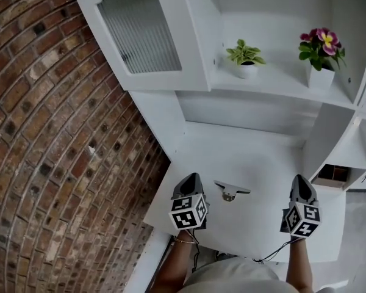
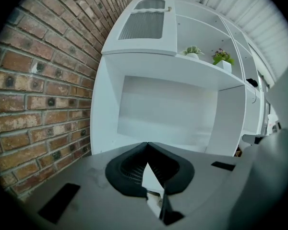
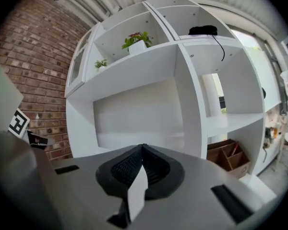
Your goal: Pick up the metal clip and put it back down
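- Head view is bright and even, with soft daylight all over; the white tabletop (image 1: 256, 157) sits close to washed out.
- The metal clip (image 1: 230, 190) throws only a faint, soft-edged shadow under itself.
- The brick wall (image 1: 55, 133) bows hard toward the left edge: plain wide-angle bending.
- Left gripper view runs cooler and dimmer, with black vignette in the corners; the left gripper (image 2: 147, 143) is smeary up close, while the shelf unit (image 2: 182, 61) behind is crisp.
- Right gripper view is brighter, and its right side blows out to white; the right gripper (image 3: 142, 146) is soft in the foreground.
- Grey shade fills the recess (image 3: 139, 114) under the shelf.
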Demonstrator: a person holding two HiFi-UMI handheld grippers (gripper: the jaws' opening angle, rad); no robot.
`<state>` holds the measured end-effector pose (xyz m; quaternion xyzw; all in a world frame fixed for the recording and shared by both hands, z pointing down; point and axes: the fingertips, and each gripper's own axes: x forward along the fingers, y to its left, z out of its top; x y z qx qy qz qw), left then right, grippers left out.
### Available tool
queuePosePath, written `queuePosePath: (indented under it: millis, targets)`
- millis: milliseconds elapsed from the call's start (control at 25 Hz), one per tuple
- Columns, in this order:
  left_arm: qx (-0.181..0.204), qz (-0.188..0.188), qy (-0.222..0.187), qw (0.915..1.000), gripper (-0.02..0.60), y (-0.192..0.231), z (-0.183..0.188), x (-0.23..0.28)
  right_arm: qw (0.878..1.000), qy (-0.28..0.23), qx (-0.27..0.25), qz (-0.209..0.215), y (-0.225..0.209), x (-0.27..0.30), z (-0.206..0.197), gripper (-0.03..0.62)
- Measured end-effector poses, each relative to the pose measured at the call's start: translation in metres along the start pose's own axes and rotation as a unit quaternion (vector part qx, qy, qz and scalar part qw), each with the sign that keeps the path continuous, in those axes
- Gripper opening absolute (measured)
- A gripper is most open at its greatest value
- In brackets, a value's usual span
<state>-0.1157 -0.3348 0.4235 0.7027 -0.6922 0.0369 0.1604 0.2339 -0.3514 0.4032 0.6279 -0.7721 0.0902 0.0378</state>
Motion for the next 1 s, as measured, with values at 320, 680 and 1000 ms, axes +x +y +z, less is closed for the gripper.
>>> queuePosePath:
  millis: [320,680,1000]
  targets:
    - [-0.01,0.013,0.004,0.9998,0.011,0.004,-0.008,-0.007,0.999,-0.009,-0.037,0.004,0.008,0.002,0.006,0.001]
    - [-0.015,0.026,0.012,0.9995,0.012,0.013,-0.018,-0.014,0.999,0.003,-0.034,0.02,0.015,0.006,-0.001,0.001]
    - [-0.013,0.027,0.012,0.9995,0.011,0.015,-0.017,-0.015,0.999,0.0,-0.027,0.024,0.017,0.006,-0.003,0.001]
